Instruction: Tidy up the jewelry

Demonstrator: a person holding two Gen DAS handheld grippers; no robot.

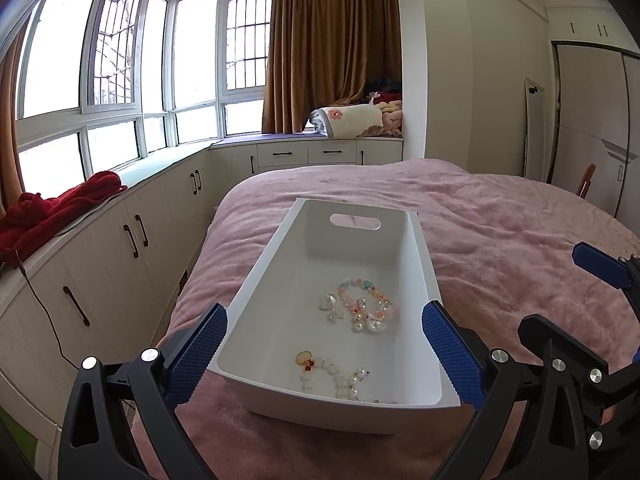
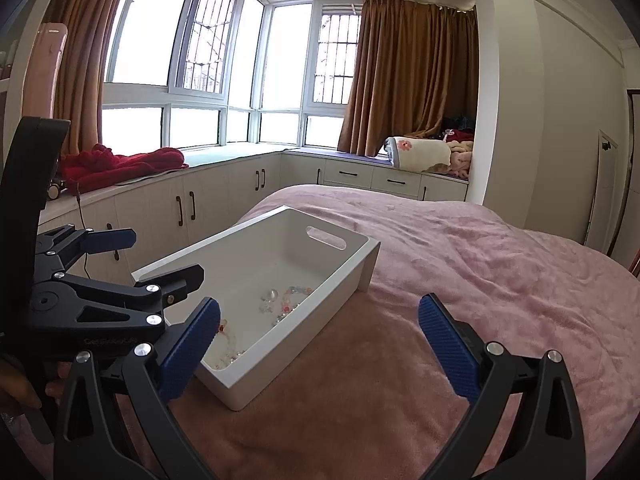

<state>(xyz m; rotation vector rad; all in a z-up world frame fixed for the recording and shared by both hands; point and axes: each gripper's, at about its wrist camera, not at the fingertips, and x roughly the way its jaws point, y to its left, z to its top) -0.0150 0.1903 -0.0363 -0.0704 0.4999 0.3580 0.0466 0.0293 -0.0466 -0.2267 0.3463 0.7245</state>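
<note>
- Two pieces of beaded jewelry are seen inside the white bin [image 1: 420, 248]: a pastel bead bracelet [image 1: 362, 304] with pearl-like pieces near the middle of the floor, and a white bead strand [image 1: 340, 380] with an amber charm at the lower centre of the left wrist frame.
- The two pieces are kept apart on the bin floor; in the right wrist view both are found in the bin's near half, left of centre.
- The bin, with a handle slot [image 1: 355, 222] cut in its far wall, is set on the pink blanket [image 1: 500, 240] of the bed.
- The left gripper [image 1: 324, 350] is spread wide, with one blue pad at each side of the bin's near end; nothing is pinched.
- The right gripper [image 2: 320, 340] is likewise spread and empty, held over the blanket just right of the bin.
- A red garment [image 1: 60, 208] is laid on the window-seat cabinets at the left edge.
- Brown curtains [image 1: 332, 48] are hung at upper centre, with a folded floral blanket [image 1: 348, 120] below them.
</note>
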